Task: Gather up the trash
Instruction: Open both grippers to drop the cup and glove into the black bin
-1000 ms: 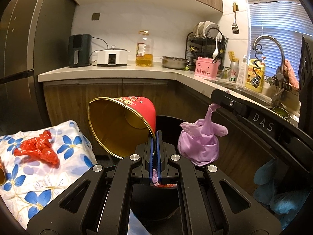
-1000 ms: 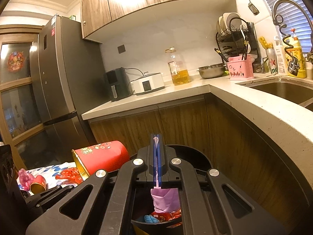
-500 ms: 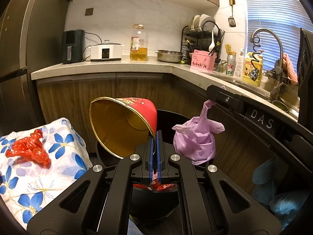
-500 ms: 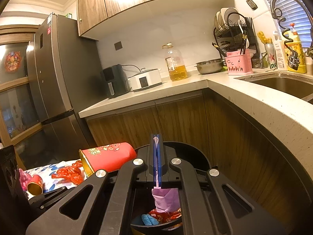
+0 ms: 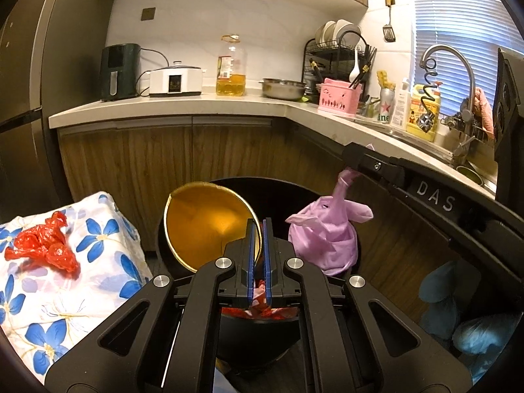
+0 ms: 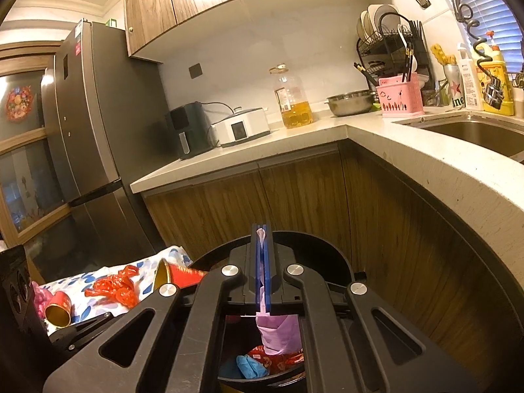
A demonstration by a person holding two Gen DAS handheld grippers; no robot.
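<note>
My left gripper (image 5: 258, 226) has the rim of a red paper cup (image 5: 209, 226) with a gold inside between its pads, and its jaws are opening a crack. The cup is tipped over a black bin (image 5: 294, 190), mouth towards the camera. In the right wrist view the cup (image 6: 178, 275) leans past the bin's rim (image 6: 327, 249). My right gripper (image 6: 261, 231) pinches the handle of a purple plastic bag (image 6: 278, 330) that hangs over the bin; its jaws are starting to open too. The bag (image 5: 324, 242) dangles from that gripper (image 5: 352, 157).
A crumpled red wrapper (image 5: 42, 245) lies on a blue-flowered cloth (image 5: 82, 294) at the left, with a small red and gold cup (image 6: 59, 308) beside it. Blue and red trash (image 6: 249, 365) lies in the bin. Wooden cabinets, the counter and a fridge (image 6: 82, 163) stand behind.
The red cup has swung down in my left gripper, so its mouth faces the camera more. A thin gap has appeared between both pairs of pads. The purple bag hangs much as before.
</note>
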